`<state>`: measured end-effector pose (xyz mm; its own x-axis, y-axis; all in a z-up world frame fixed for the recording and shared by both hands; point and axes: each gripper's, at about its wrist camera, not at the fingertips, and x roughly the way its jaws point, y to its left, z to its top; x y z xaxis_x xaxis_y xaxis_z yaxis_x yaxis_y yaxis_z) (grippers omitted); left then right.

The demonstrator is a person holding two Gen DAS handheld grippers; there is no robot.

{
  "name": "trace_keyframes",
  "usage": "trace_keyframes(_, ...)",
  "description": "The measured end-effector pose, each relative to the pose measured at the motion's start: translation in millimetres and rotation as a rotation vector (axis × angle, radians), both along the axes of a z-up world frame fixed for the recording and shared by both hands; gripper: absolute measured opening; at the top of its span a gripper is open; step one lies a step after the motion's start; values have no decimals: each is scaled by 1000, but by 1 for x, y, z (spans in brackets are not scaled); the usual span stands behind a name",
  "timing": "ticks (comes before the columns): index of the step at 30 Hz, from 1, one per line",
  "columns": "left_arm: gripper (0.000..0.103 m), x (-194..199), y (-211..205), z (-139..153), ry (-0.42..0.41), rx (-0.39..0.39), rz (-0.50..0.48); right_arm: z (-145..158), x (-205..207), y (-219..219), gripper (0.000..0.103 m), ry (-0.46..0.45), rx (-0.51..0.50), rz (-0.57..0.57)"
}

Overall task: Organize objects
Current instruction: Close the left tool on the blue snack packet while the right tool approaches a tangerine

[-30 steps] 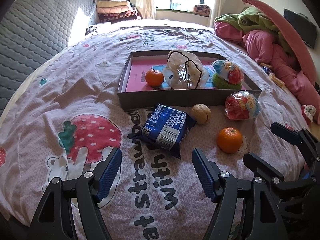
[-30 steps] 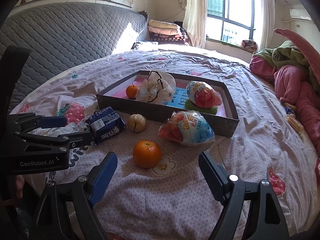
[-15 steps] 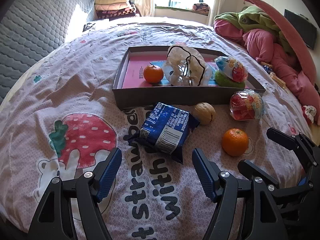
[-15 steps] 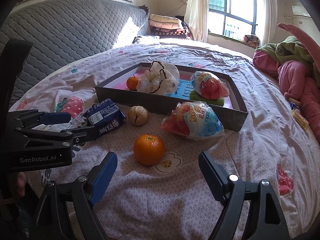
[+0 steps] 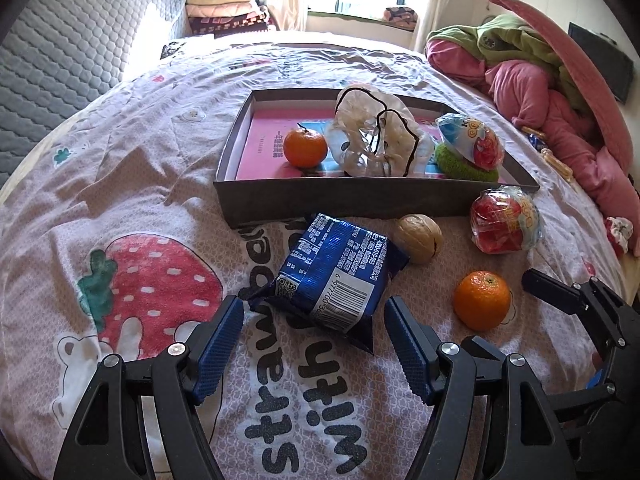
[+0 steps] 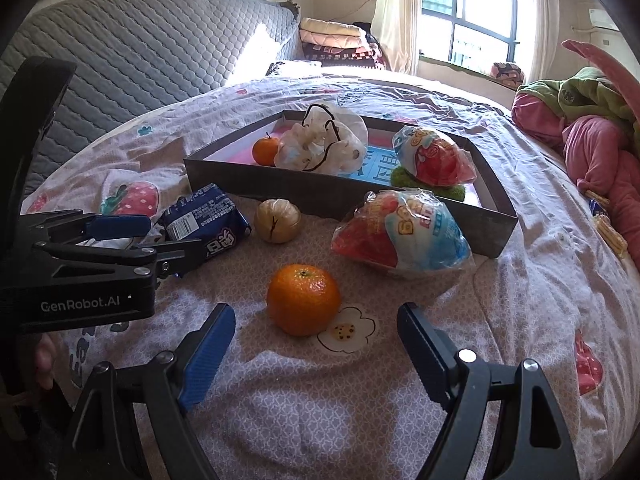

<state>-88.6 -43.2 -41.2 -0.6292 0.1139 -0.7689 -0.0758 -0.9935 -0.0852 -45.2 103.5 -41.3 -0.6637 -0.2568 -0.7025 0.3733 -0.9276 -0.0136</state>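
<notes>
the left gripper (image 5: 314, 322) holds its jaws wide open and empty around the blue snack packet (image 5: 334, 270) lying on the bed (image 5: 132, 152), before the cardboard tray (image 5: 360, 200). the packet looks light and crinkly (probably slippery), so its flat sides are best to pinch. the right gripper (image 6: 316, 332), also wide open and empty, faces the tangerine (image 6: 303, 299).

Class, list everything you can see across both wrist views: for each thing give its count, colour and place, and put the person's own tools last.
Tray: one, grey, on the bedspread.
Tangerines: two, orange; one in the tray, one on the bedspread.
Crumpled plastic bag: one, clear-white, in the tray.
Wrapped snack packs: two, red-blue; one in the tray on the green pad, one outside.
Green pad: one, in the tray.
Walnut: one, tan, before the tray.
Blue packet: one, near the left tongs.
Bedspread: one, pink, strawberry print.
Left tongs: open, at the blue packet.
Right tongs: open, near the loose tangerine.
</notes>
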Motion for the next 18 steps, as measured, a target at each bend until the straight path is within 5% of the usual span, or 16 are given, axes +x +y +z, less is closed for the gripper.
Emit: trace_keyframes(18, 74, -18, -2, -9, 16, 34, -21, -9, -10, -8, 48, -6, 26, 8)
